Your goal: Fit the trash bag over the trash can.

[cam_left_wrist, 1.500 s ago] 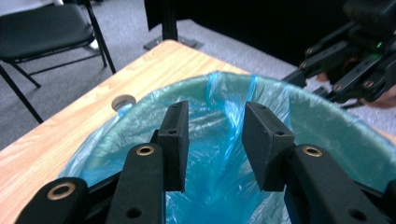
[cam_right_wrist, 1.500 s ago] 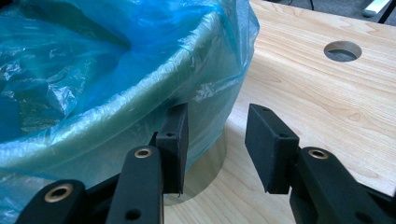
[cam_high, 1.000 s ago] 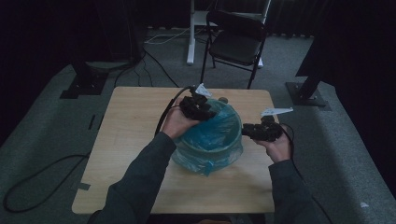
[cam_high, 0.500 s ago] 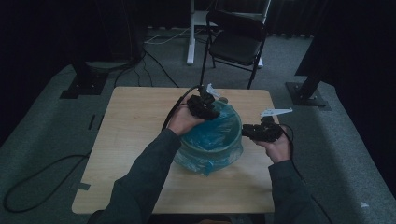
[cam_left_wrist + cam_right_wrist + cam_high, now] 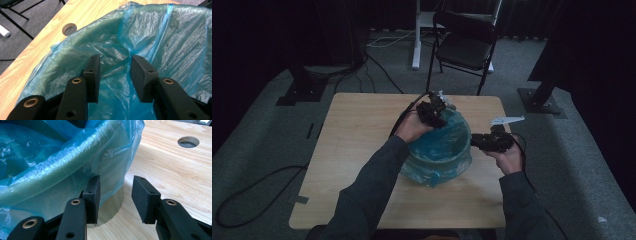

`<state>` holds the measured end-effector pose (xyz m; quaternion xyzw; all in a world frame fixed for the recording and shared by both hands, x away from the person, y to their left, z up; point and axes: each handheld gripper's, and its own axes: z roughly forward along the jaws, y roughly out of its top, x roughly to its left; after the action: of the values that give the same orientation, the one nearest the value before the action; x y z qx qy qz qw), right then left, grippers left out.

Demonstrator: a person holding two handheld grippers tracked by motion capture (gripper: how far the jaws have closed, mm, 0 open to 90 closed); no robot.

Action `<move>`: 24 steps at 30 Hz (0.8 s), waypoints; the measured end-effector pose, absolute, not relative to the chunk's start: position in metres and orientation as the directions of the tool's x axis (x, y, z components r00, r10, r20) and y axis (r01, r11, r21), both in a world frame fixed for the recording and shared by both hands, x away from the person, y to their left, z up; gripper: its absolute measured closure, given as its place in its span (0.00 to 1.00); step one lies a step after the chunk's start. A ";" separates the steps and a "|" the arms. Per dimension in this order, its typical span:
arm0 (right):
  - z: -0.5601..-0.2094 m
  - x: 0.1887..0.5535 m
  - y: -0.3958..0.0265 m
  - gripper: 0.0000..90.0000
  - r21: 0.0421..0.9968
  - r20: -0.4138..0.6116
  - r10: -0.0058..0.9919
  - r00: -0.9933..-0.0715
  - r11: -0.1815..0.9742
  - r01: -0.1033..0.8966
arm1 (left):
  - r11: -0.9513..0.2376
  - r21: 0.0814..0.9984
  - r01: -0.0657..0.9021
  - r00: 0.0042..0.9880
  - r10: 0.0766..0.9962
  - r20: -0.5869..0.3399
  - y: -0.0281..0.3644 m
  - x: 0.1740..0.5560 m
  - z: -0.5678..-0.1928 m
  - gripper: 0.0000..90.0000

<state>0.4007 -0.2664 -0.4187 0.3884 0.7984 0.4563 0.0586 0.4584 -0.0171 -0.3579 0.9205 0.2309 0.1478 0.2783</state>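
Observation:
A round bin (image 5: 439,165) lined with a blue plastic bag (image 5: 437,142) stands in the middle of the wooden table (image 5: 352,150). My left gripper (image 5: 441,119) hangs over the bin's far rim. In the left gripper view it (image 5: 115,75) is open, its jaws apart over the crumpled blue bag (image 5: 162,37), with a fold of the film rising just beyond them. My right gripper (image 5: 474,141) sits at the bin's right side. In the right gripper view it (image 5: 115,197) is open and low over the table, its left jaw beside the bag-covered wall of the bin (image 5: 62,182).
The tabletop has a round cable hole (image 5: 69,28) beyond the bin, also seen as a hole (image 5: 188,141) past the right gripper. A black folding chair (image 5: 467,45) and a white desk leg (image 5: 416,35) stand behind the table. Cables lie on the grey floor.
My left gripper has shifted a little to the right along the bin's far rim. The right gripper and the bin have stayed where they were.

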 end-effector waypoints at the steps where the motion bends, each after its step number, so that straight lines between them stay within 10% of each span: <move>1: -0.419 0.401 -0.267 0.64 0.775 0.261 0.673 -0.692 0.282 0.566 | -0.742 0.577 0.341 0.852 0.504 0.144 -0.019 0.458 -0.358 0.67; 24: -0.419 0.400 -0.269 0.64 0.778 0.264 0.672 -0.692 0.275 0.564 | -0.839 0.432 0.332 0.865 0.453 0.214 -0.038 0.460 -0.375 0.63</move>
<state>0.3999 -0.2690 -0.4188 0.3880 0.7964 0.4602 0.0586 0.4596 -0.0380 -0.3751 0.9461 0.2076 0.1556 0.1940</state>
